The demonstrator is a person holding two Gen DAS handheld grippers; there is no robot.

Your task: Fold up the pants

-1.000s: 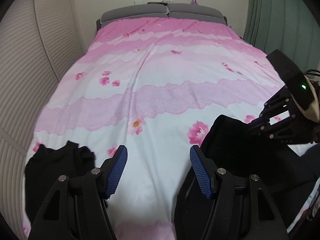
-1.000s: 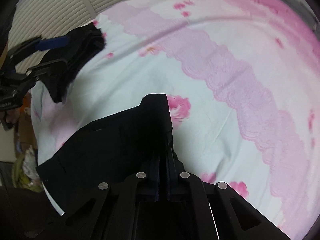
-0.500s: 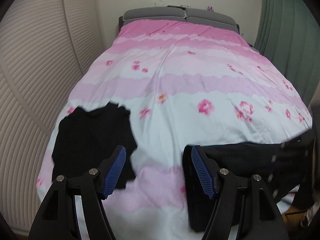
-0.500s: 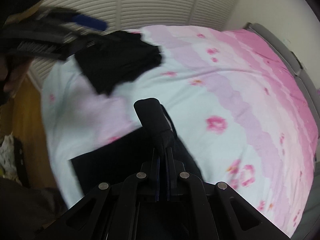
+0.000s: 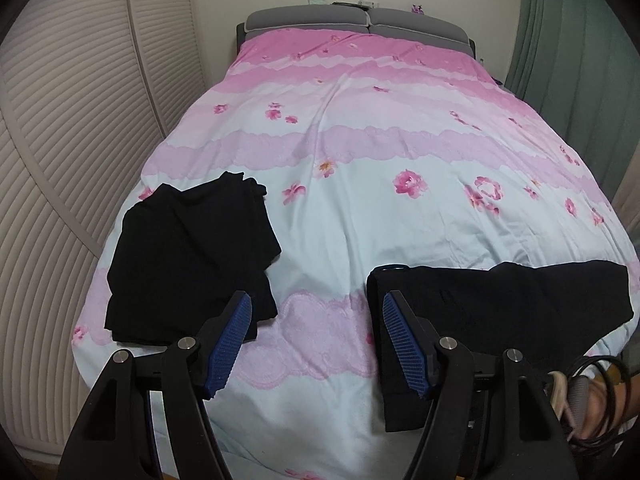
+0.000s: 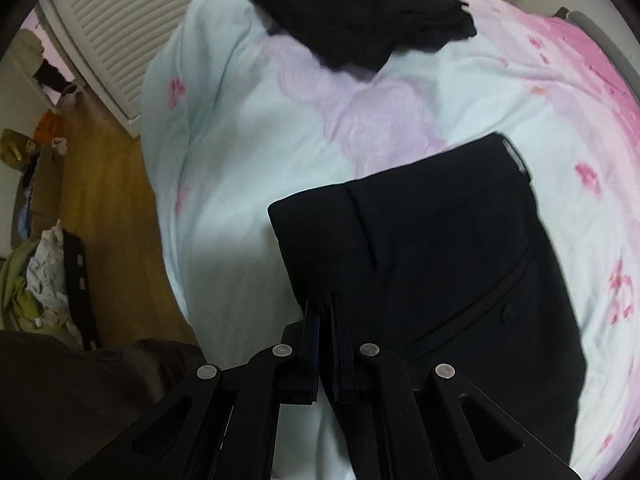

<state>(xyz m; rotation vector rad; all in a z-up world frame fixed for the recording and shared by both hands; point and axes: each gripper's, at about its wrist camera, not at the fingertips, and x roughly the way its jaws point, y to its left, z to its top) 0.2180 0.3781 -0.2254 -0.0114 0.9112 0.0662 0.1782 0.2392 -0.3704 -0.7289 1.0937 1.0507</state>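
Black pants point(image 5: 500, 312) lie folded flat on the pink floral bed cover point(image 5: 360, 208) near the foot edge; in the right wrist view they point(image 6: 440, 256) lie spread in front of my fingers. My right gripper point(image 6: 325, 308) is shut on the near edge of the pants. My left gripper point(image 5: 316, 336) is open and empty, held above the foot of the bed between the pants and a second black garment point(image 5: 188, 256). That garment also shows at the top of the right wrist view point(image 6: 360, 12).
Slatted closet doors point(image 5: 80, 140) stand left of the bed. A grey headboard point(image 5: 356, 20) is at the far end and a green curtain point(image 5: 572, 60) on the right. Wooden floor point(image 6: 104, 220) with a pile of clothes point(image 6: 36, 276) lies beside the bed.
The left gripper has pulled back and up from the bed. The right gripper has laid the pants down flat and moved back toward the foot edge, still shut on them.
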